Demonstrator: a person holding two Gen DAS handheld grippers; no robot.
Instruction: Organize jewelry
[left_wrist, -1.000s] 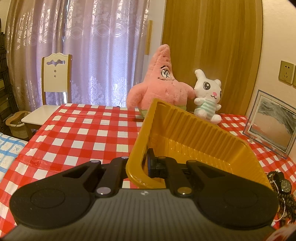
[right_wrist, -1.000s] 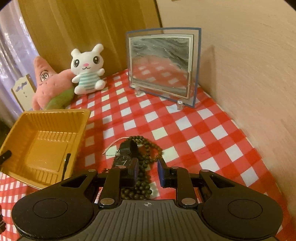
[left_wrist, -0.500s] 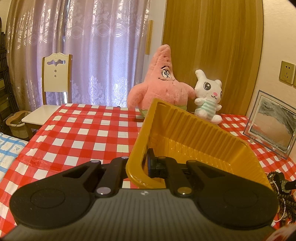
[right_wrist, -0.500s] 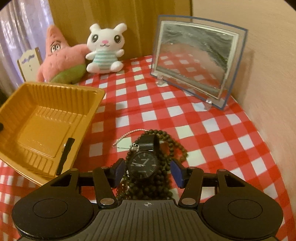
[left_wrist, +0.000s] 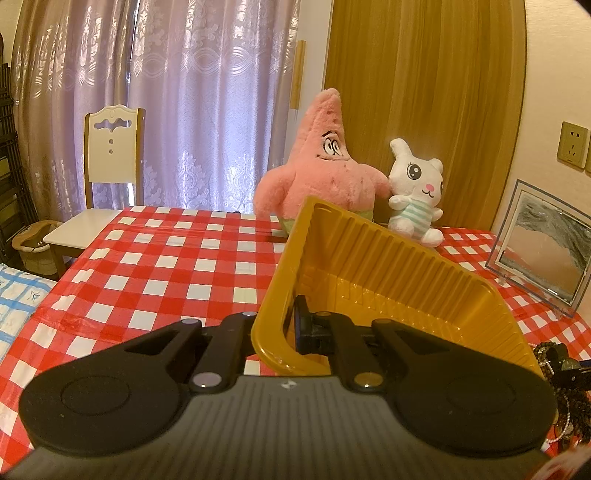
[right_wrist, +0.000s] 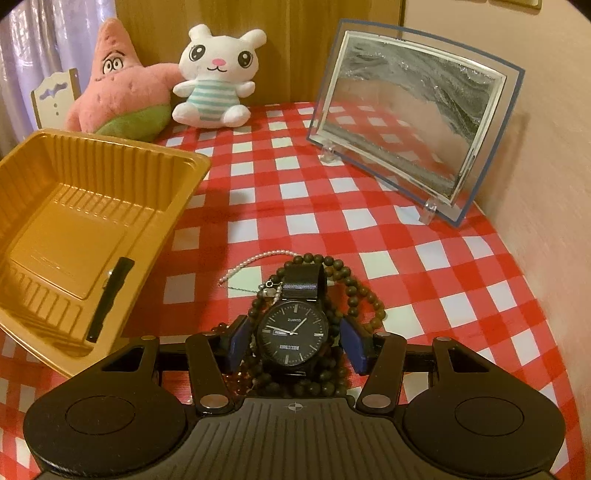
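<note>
My left gripper (left_wrist: 284, 325) is shut on the near rim of a yellow plastic tray (left_wrist: 388, 280) and holds it tilted; one of its fingers (right_wrist: 110, 295) shows inside the tray (right_wrist: 74, 206) in the right wrist view. My right gripper (right_wrist: 293, 341) is open, its blue pads on either side of a black wristwatch (right_wrist: 293, 330). The watch lies on a heap of dark bead strands (right_wrist: 354, 291), with a thin pearl strand (right_wrist: 255, 260) behind. The heap shows at the right edge of the left wrist view (left_wrist: 554, 354).
A red-and-white checked cloth (right_wrist: 388, 258) covers the table. A pink starfish plush (left_wrist: 325, 173) and a white rabbit plush (left_wrist: 415, 192) sit at the back. A glass picture frame (right_wrist: 413, 118) stands by the right wall. A chair (left_wrist: 107, 177) stands at the table's far left.
My right gripper has opened wider and moved forward and down, so its pads now flank the watch. The left gripper and tray have stayed still.
</note>
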